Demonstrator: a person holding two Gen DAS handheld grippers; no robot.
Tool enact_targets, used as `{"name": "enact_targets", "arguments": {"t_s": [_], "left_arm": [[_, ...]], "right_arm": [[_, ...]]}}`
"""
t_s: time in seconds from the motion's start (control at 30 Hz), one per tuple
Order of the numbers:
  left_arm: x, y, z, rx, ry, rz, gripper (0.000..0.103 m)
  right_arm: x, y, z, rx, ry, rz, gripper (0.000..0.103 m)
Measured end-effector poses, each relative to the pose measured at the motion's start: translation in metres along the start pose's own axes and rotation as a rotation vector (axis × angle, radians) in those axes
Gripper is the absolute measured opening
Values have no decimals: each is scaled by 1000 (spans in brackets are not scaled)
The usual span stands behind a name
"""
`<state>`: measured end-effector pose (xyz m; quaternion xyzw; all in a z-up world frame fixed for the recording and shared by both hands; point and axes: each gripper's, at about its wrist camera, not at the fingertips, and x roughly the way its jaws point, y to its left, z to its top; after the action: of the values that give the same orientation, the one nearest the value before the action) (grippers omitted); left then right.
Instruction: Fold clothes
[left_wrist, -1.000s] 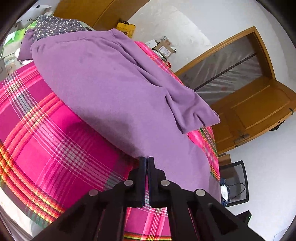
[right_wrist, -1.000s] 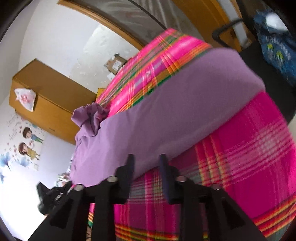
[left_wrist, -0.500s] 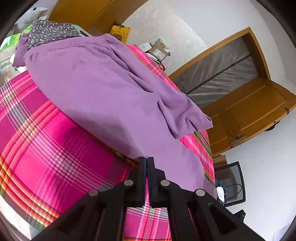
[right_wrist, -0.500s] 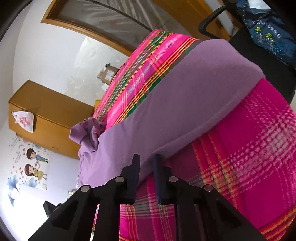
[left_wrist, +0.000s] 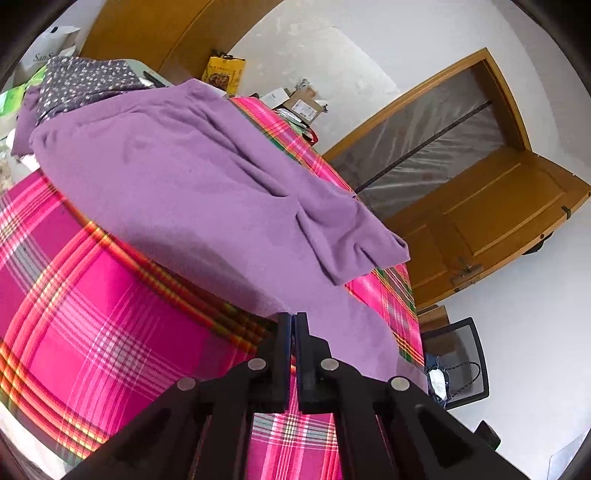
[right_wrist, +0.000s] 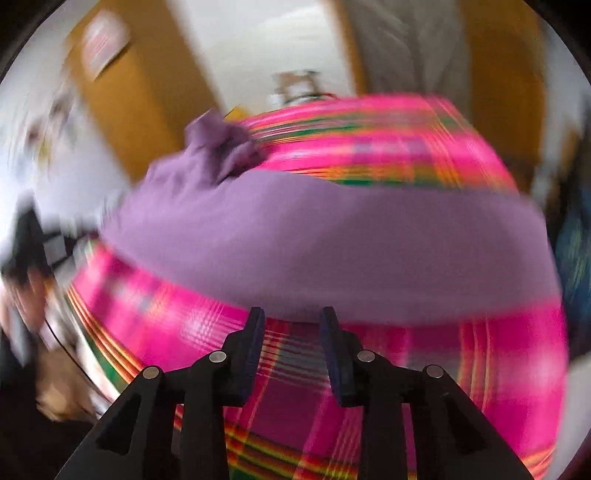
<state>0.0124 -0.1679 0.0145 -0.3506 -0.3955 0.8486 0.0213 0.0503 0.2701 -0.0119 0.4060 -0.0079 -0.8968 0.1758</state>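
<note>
Purple garment (left_wrist: 192, 192) lies spread just ahead of both grippers on the plaid cloth (left_wrist: 92, 314), its near hem pinched by the closed left gripper (left_wrist: 292, 321), while the right gripper (right_wrist: 291, 317), jaws opening and empty, likely needs its own hem hold before folding.

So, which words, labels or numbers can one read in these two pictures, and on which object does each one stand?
"SanS": on the white bag at the top left of the left wrist view; the rest is cut off.
Yellow packet: has print, too small to read.
Cardboard boxes: white labels, too small to read.
Right wrist view: everything is blurred, nothing readable, including the white sheet on the wooden cabinet.
</note>
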Motion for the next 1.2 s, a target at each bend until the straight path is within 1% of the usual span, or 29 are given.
{"name": "enact_targets", "arguments": {"t_s": [0.07, 0.2, 0.3, 0.33, 0.47, 0.5, 0.57, 0.6, 0.7, 0.87, 0.97, 1.07, 1.2], "left_arm": [[1, -3, 3, 3, 3, -2, 1], [3, -6, 7, 4, 7, -4, 1], [3, -7, 8, 8, 7, -6, 1], [3, -7, 9, 9, 7, -7, 1], [4, -7, 10, 6, 7, -9, 1], [4, -6, 10, 5, 7, -9, 1], [5, -6, 10, 6, 10, -8, 1], [5, -5, 9, 7, 13, -5, 1], [5, -2, 4, 9, 21, 3, 1], [5, 9, -12, 1, 50, 30, 1], [2, 22, -27, -26, 76, 55, 1], [-4, 29, -36, -43, 86, 63, 1], [-15, 28, -47, -27, 88, 63, 1]], "right_arm": [[7, 22, -1, -161, 3, -45, 32], [20, 50, -13, -416, 10, -150, 32], [26, 66, -22, -581, -10, -229, 33], [28, 69, -22, -613, -15, -252, 33], [38, 72, -22, -683, -28, -346, 33], [38, 73, -22, -687, -31, -350, 33], [37, 73, -20, -689, -37, -346, 23], [36, 73, -21, -690, -41, -348, 10], [27, 75, -22, -689, -52, -343, 3], [9, 78, -25, -678, -70, -328, 2], [1, 81, -25, -683, -71, -317, 2], [-10, 86, -30, -702, -59, -295, 2], [-24, 92, -40, -724, -32, -271, 2]]}}
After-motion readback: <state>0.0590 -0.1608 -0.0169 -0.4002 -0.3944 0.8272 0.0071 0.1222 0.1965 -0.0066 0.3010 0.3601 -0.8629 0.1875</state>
